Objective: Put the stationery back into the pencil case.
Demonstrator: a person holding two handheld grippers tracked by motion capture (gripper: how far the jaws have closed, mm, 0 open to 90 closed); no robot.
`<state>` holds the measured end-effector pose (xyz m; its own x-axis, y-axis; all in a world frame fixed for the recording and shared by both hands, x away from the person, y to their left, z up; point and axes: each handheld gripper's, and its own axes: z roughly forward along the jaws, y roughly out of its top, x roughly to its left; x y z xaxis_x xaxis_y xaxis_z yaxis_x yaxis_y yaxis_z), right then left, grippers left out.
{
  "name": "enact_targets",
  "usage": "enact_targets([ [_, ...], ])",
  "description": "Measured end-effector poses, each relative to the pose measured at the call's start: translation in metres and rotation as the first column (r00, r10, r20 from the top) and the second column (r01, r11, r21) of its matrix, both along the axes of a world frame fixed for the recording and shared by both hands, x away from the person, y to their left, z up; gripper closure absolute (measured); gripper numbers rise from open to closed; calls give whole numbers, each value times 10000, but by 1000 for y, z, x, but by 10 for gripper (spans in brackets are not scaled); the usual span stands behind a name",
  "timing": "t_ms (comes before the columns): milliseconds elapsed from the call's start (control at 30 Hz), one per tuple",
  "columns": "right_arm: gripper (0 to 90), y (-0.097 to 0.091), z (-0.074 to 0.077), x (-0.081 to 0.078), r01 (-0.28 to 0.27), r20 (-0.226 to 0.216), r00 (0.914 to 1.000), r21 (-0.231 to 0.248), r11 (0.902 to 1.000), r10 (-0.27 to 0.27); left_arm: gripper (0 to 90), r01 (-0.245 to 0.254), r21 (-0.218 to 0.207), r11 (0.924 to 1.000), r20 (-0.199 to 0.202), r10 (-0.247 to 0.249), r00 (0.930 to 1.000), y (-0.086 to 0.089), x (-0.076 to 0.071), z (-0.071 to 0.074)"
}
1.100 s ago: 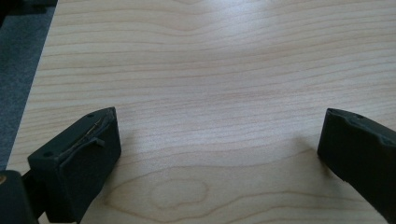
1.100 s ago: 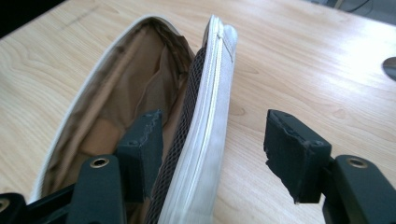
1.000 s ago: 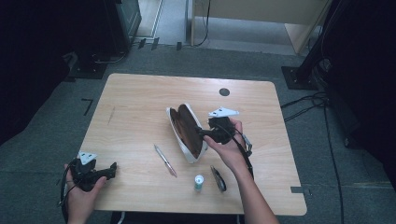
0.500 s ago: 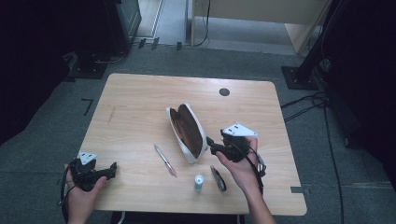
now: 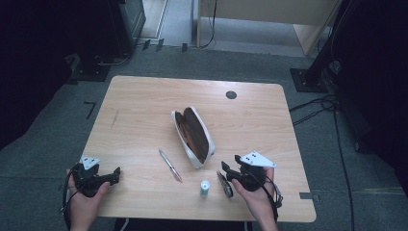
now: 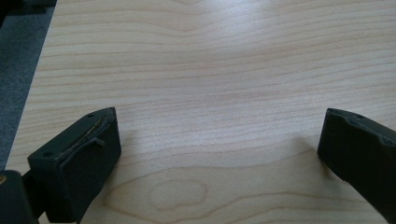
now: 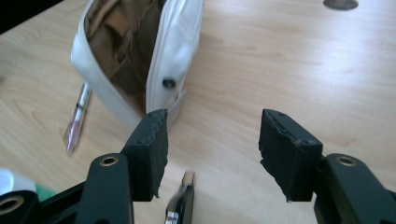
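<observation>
— What has been moved since the earlier frame?
— Only the right gripper (image 5: 225,169): it has been drawn back from the pouch (image 5: 193,136) to the table's (image 5: 144,96) near edge. Its jaws have just been closing, yet nothing is pinched between them; a dark clip (image 7: 181,206) lies beneath, cut off by the frame in the right gripper view.
— And the left gripper (image 5: 115,174)?
— It is kept at the near left corner, jaws parted over bare wood.
— The small items?
— A pen (image 5: 170,165) and a green-based tube (image 5: 205,188) lie just beside the pouch; the tube's label cannot be read.
</observation>
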<state>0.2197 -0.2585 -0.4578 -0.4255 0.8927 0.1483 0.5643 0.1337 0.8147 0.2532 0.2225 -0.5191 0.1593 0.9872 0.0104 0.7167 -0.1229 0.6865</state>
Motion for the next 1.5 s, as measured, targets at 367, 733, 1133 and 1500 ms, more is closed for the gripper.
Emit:
enact_targets([
  [367,448,-4,-27,-31,93,-130,9999,264,9996,-90,0,-16,1,10000,3,16,10000,0,0,0],
  [733,479,-3,-40,-53,-32,-390,9992,276,9996,43,0,-17,-2,10000,4,17,10000,0,0,0],
  [1133,531,-2,-50,-64,-94,-585,9982,111,9999,101,0,-15,-3,10000,3,15,10000,0,0,0],
  [1500,659,-5,-55,-68,-141,-676,9976,62,9999,145,0,-15,-3,10000,3,15,10000,0,0,0],
])
